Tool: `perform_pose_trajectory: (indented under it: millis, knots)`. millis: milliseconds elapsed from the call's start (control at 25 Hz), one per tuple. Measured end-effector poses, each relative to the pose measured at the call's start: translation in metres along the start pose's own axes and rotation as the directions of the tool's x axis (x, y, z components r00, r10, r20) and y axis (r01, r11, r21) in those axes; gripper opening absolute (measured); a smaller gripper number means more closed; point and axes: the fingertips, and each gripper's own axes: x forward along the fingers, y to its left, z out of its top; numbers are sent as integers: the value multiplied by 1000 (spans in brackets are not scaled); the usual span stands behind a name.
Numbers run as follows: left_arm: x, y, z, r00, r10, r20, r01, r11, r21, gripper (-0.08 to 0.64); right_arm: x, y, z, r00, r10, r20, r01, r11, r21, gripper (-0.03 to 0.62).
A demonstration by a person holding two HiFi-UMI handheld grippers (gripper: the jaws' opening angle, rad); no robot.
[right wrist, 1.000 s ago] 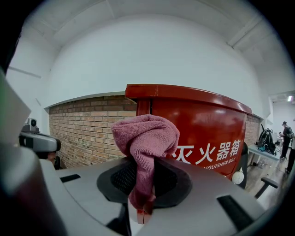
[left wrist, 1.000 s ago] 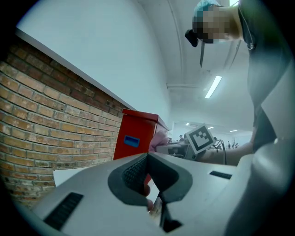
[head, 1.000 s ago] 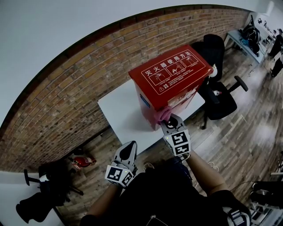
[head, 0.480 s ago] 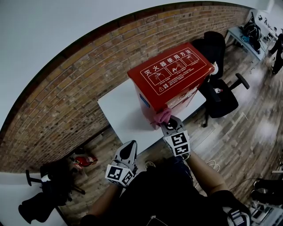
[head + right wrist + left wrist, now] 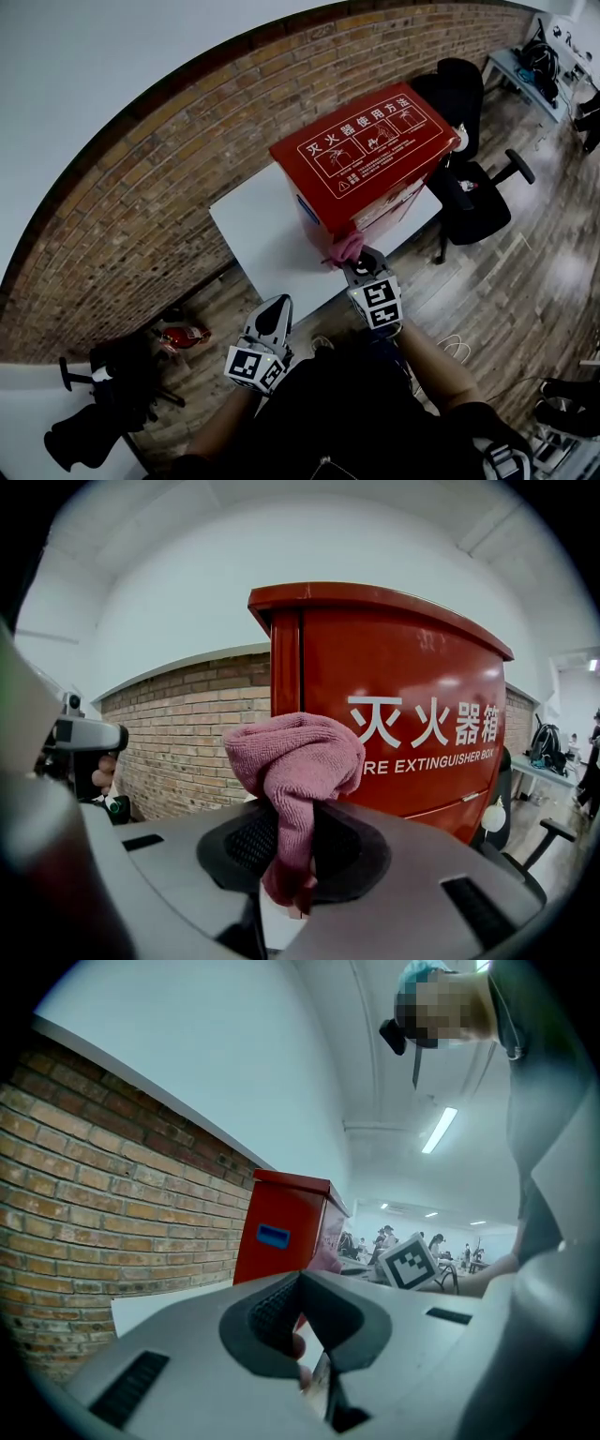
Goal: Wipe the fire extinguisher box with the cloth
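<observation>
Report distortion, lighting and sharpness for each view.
Head view: fisheye bows the brick wall into an arc, lower frame dark. Left gripper view: ceiling strip light blown white. Right gripper view: cloth and fire extinguisher box lettering sharp, corners black.

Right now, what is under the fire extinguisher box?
The fire extinguisher box stands on a white table. Its base covers the tabletop directly beneath, so anything there cannot be seen.

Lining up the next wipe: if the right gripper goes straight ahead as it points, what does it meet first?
Probably the fire extinguisher box front, near a corner edge, pink cloth in the right gripper touching first; gap unclear.
</observation>
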Motion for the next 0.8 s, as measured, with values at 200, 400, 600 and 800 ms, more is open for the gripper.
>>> perform_pose_trajectory:
  millis: [200,400,600,800]
  knots:
    - [2,3,-5,1000,11,-17,-11,1000,-14,23,8,0,-20,999,4,-44,-4,1000,-4,84]
    - [2,6,-7,1000,16,-22,-16,1000,-7,23,14,2,-30,998,13,-65,-12,1000,12,84]
    - [3,5,-9,999,18,-29,-18,1000,-18,23,18,2,-41,996,18,-88,-17,1000,16,84]
    - [1,6,-11,999,19,-34,-19,1000,-17,23,23,4,-54,993,21,-114,-19,1000,22,84]
